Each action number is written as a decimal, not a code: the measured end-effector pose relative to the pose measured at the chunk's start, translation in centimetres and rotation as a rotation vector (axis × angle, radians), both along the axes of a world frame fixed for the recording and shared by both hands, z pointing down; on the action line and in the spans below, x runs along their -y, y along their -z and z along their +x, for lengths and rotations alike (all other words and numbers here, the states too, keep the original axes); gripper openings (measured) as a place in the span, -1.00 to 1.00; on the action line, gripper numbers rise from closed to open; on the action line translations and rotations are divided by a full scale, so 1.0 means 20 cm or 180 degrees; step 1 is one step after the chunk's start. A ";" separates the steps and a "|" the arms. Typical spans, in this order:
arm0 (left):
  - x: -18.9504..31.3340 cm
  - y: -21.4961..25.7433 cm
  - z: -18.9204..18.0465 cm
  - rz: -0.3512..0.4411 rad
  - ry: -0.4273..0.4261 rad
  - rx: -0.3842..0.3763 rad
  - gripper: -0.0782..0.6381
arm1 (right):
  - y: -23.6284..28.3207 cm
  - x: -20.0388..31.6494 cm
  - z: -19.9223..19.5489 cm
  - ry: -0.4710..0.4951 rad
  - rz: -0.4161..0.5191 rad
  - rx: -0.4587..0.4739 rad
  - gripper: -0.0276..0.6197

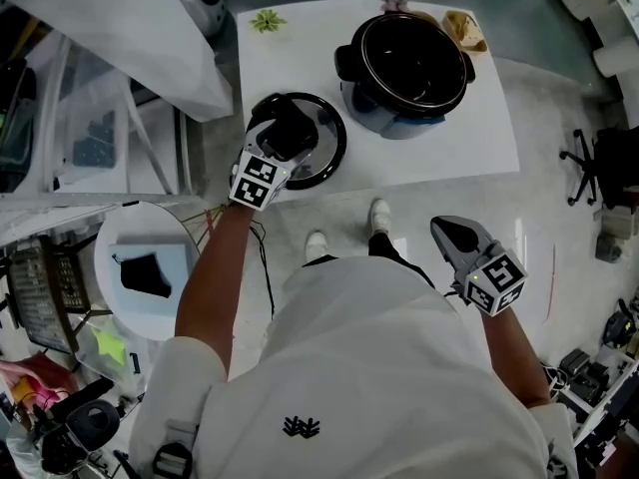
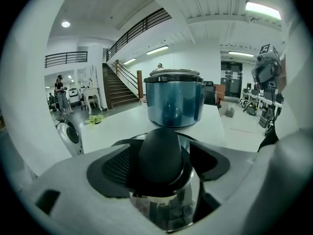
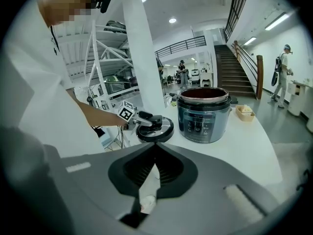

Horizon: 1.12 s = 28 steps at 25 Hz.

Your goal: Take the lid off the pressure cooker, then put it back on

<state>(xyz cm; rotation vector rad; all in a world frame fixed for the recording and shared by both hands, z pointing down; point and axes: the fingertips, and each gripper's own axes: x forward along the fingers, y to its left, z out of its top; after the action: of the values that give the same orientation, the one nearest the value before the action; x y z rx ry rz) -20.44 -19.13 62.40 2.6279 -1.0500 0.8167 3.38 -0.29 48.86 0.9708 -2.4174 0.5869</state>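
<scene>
Lid [image 1: 327,148] off, lying at table [image 1: 449,138] near-left edge; my left gripper [image 1: 288,133] pinching its knob [image 2: 161,153]. Right gripper [image 1: 451,234] pressed together, empty. Refit step next: lift, centre over open pressure cooker [image 1: 399,120].

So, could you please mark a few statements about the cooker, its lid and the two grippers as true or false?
1. The lid is on the cooker. False: it is off, over the table to the person's left of the open cooker.
2. The left gripper is shut on the lid's knob. True.
3. The right gripper holds the cooker's handle. False: it is off the table by the person's right side, jaws together and empty.
4. A green sprig lies at the table's far edge. True.
</scene>
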 end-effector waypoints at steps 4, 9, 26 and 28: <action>0.06 0.00 0.07 0.0025 -0.0069 -0.0011 0.27 | 0.00 -0.01 0.03 -0.0064 -0.0008 -0.0011 -0.87; 0.08 -0.04 0.11 -0.0014 -0.0100 0.0037 0.19 | -0.01 -0.02 0.06 -0.0127 -0.0017 -0.0019 -0.87; 0.08 -0.06 0.12 -0.0086 -0.0102 0.0153 0.03 | -0.02 0.00 0.05 -0.0087 -0.0035 -0.0021 -0.87; 0.08 -0.06 0.12 -0.0100 -0.0099 0.0164 0.03 | -0.03 0.00 0.05 -0.0089 -0.0036 -0.0026 -0.87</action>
<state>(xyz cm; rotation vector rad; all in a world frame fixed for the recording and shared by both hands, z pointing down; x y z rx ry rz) -18.00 -20.70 63.62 2.6164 -1.0030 0.9047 4.40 -0.27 49.38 1.0020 -2.3942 0.6048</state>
